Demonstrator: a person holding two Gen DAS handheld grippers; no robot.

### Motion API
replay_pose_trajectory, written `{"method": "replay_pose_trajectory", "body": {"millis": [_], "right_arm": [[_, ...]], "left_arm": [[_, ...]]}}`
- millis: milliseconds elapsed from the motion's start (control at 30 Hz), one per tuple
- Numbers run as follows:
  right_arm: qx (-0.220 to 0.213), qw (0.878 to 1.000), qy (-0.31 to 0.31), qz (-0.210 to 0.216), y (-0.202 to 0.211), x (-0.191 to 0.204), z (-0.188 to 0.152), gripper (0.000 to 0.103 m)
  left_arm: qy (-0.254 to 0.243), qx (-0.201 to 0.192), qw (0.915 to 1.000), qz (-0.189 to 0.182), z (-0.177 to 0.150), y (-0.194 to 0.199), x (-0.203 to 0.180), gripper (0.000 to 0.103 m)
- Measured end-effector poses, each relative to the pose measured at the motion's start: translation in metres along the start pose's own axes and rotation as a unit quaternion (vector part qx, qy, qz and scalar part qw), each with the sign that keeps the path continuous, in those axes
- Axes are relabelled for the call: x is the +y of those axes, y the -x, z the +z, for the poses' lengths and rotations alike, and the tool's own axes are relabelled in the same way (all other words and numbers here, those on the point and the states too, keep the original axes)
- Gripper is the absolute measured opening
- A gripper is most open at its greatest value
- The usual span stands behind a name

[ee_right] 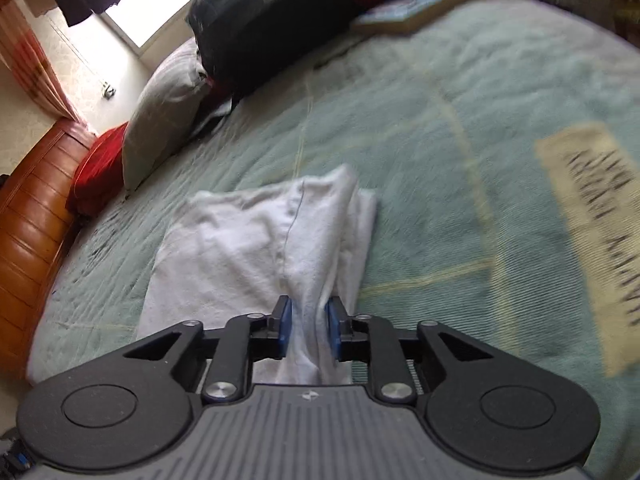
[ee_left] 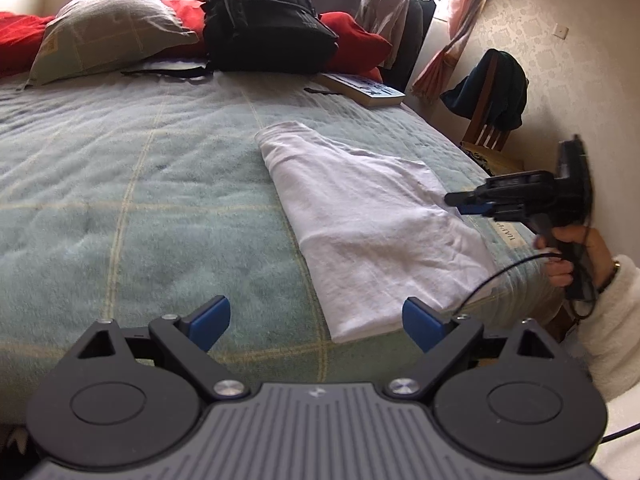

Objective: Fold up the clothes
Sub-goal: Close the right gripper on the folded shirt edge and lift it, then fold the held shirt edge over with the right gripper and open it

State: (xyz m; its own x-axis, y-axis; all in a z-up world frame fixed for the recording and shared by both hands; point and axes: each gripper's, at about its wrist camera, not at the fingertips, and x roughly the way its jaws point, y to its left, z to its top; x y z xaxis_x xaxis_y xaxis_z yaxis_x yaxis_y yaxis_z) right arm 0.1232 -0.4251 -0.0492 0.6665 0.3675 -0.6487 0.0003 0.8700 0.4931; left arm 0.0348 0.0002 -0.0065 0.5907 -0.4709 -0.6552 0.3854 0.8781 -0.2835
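Note:
A white garment, folded into a long strip, lies on the green checked blanket near the bed's right edge. My left gripper hovers open just short of its near end, holding nothing. In the left wrist view, my right gripper reaches in from the right, carried by a hand in a white fleece sleeve, and meets the garment's right edge. In the right wrist view a bunched ridge of the white garment runs between the blue pads of the right gripper, which stand slightly apart and do not squeeze it.
A black backpack, a beige pillow and red bedding crowd the head of the bed. A book lies near the far right corner. A chair draped with dark clothes stands by the wall. An orange-brown footboard borders the bed.

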Motion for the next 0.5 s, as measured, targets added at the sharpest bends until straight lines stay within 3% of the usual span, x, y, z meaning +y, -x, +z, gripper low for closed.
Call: {"method": "replay_pose_trajectory", "body": {"millis": [133,267,367,500], "right_arm": [[-0.032,0.995,0.092,0.009,0.019,0.036,-0.009,0.047],[-0.007,0.985,0.170,0.037,0.007,0.065,-0.029,0.050],[0.028,0.984,0.174,0.003,-0.010,0.053,-0.046,0.048],[0.018,0.990,0.140,0.032,0.007,0.030,-0.063,0.046]], "left_arm": [[-0.029,0.010,0.9995,0.000,0.020,-0.009,-0.010,0.093],[-0.068,0.028,0.9973,-0.004,0.039,-0.028,-0.027,0.093],[-0.087,0.033,0.9957,-0.006,0.051,-0.042,-0.036,0.093],[-0.096,0.029,0.9946,-0.027,0.069,-0.065,-0.042,0.093]]}}
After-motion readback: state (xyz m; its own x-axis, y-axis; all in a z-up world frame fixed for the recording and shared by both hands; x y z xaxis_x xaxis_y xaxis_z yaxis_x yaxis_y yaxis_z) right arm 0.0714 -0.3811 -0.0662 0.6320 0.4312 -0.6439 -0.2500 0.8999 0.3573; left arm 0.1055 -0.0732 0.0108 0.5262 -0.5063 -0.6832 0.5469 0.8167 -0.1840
